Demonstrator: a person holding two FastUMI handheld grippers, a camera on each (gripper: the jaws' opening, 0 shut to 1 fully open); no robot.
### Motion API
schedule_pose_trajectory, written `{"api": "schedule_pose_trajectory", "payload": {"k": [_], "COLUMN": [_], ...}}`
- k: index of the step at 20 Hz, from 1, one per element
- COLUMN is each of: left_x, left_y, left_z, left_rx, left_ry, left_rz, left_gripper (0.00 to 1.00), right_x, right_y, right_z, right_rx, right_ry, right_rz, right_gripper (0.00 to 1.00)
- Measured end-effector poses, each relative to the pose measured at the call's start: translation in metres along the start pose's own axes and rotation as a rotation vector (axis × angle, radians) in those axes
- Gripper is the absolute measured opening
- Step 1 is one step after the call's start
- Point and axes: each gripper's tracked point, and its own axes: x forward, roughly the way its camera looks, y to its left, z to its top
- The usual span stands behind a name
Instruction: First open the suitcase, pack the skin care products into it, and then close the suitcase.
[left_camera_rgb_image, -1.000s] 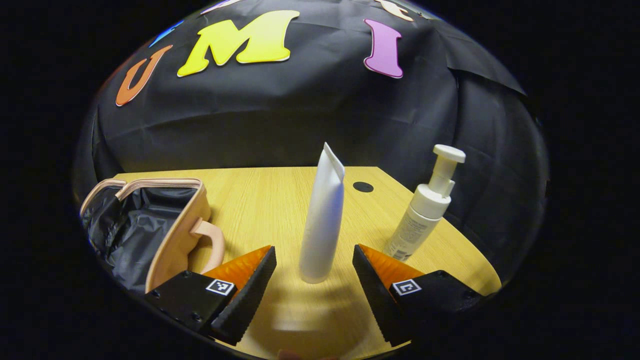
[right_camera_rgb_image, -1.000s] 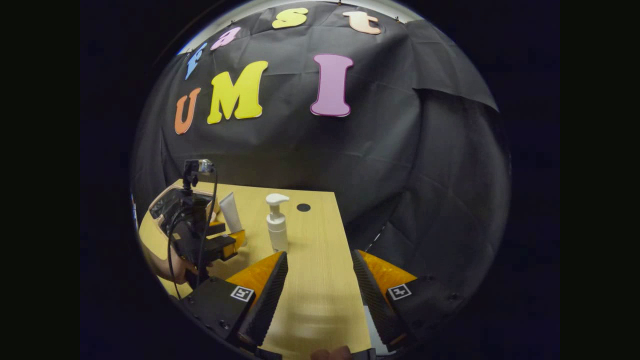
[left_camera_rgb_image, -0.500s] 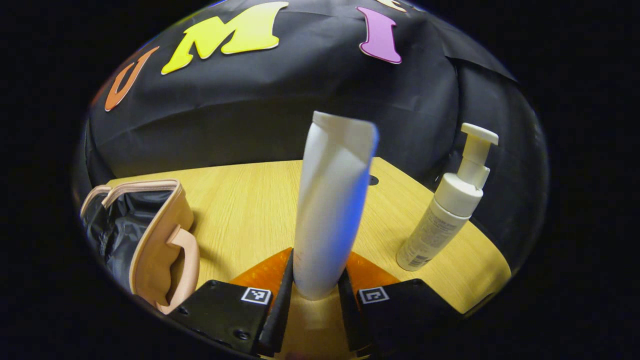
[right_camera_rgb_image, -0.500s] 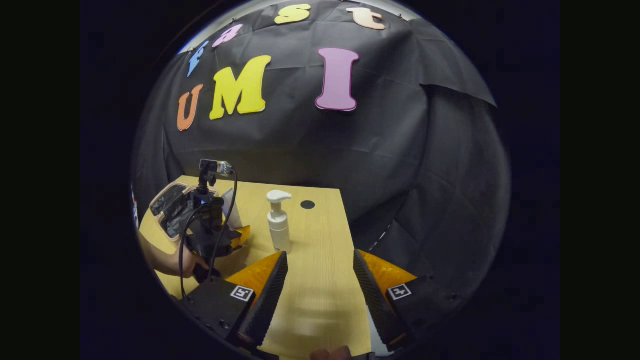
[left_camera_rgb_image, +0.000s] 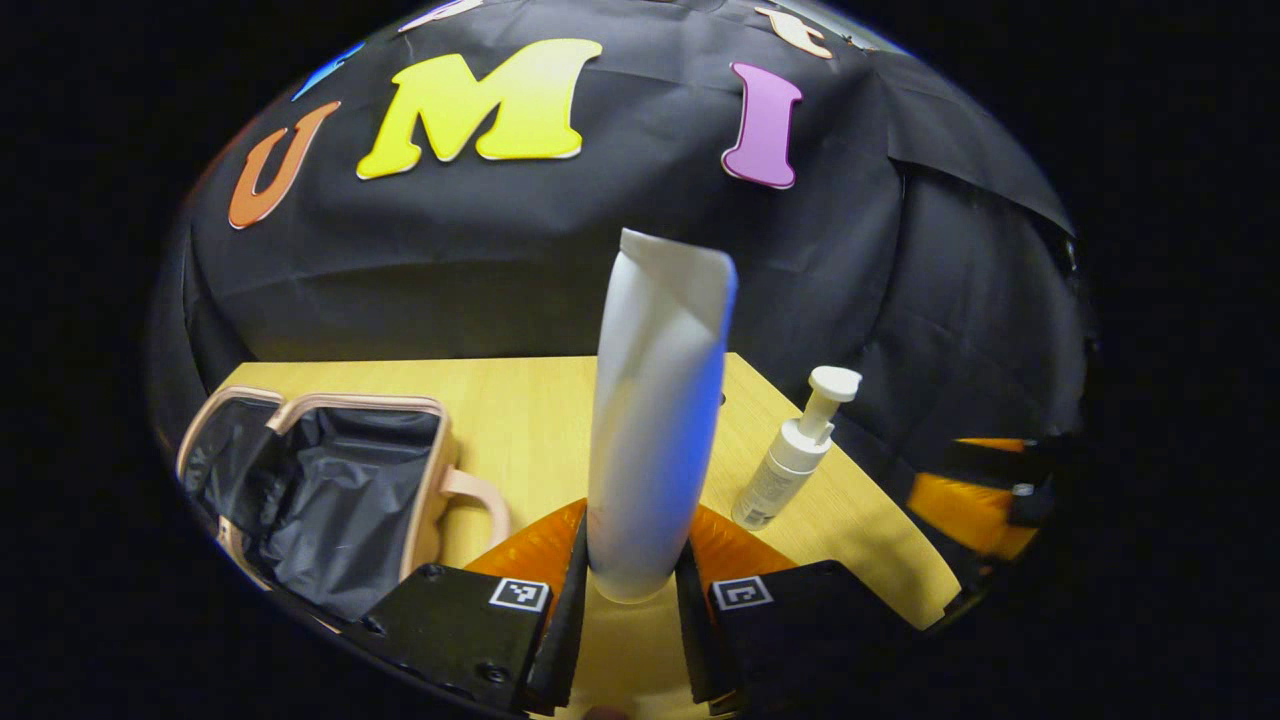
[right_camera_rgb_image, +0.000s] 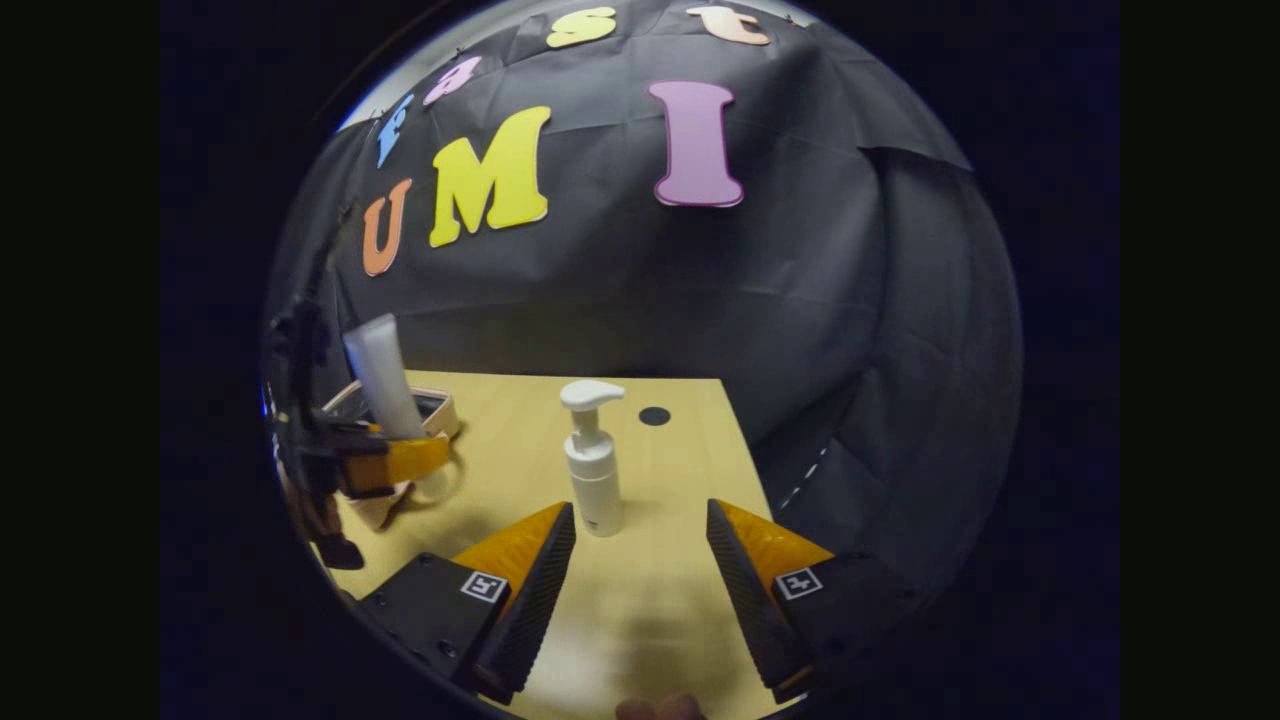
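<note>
Left gripper clamps an upright white tube. Right gripper, fingers spread, faces the pump bottle near the table's far edge; open case sits left.

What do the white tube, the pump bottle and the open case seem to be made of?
The tall white squeeze tube looks like soft matte plastic, with a flat crimped top. The white pump bottle looks like rigid, smooth plastic. The open beige case looks like faux leather or coated fabric, with a crinkly, slightly shiny black lining, probably thin synthetic cloth.
</note>
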Motion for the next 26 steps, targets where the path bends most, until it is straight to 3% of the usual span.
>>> {"api": "schedule_pose_trajectory", "payload": {"k": [3, 13, 15, 16, 17, 19, 22, 26], "left_x": [-0.040, -0.149, -0.161, -0.163, -0.162, -0.158, -0.153, -0.128], "left_y": [0.028, 0.135, 0.145, 0.150, 0.154, 0.161, 0.179, 0.212], "left_z": [0.003, -0.022, -0.027, -0.027, -0.027, -0.025, -0.017, -0.017], "left_rx": [-0.015, -0.176, -0.208, -0.219, -0.230, -0.230, -0.195, -0.172], "left_ry": [0.013, 0.062, 0.068, 0.069, 0.069, 0.071, 0.074, 0.099], "left_rz": [0.065, 0.336, 0.362, 0.365, 0.360, 0.346, 0.288, 0.184], "left_gripper": [0.45, 0.45, 0.45, 0.45, 0.45, 0.45, 0.45, 0.45], "right_x": [0.038, 0.132, 0.140, 0.143, 0.144, 0.143, 0.132, 0.091], "right_y": [0.017, 0.030, 0.027, 0.026, 0.026, 0.028, 0.027, 0.045], "right_z": [-0.008, -0.046, -0.052, -0.055, -0.058, -0.055, -0.053, -0.022], "right_rx": [0.009, -0.006, -0.017, -0.022, -0.033, -0.059, -0.087, -0.095], "right_ry": [0.006, 0.066, 0.078, 0.084, 0.092, 0.090, 0.111, 0.096], "right_rz": [0.036, 0.048, 0.037, 0.029, 0.025, 0.022, 0.005, 0.013], "right_gripper": [0.78, 0.78, 0.72, 0.72, 0.56, 0.52, 0.49, 0.48]}}
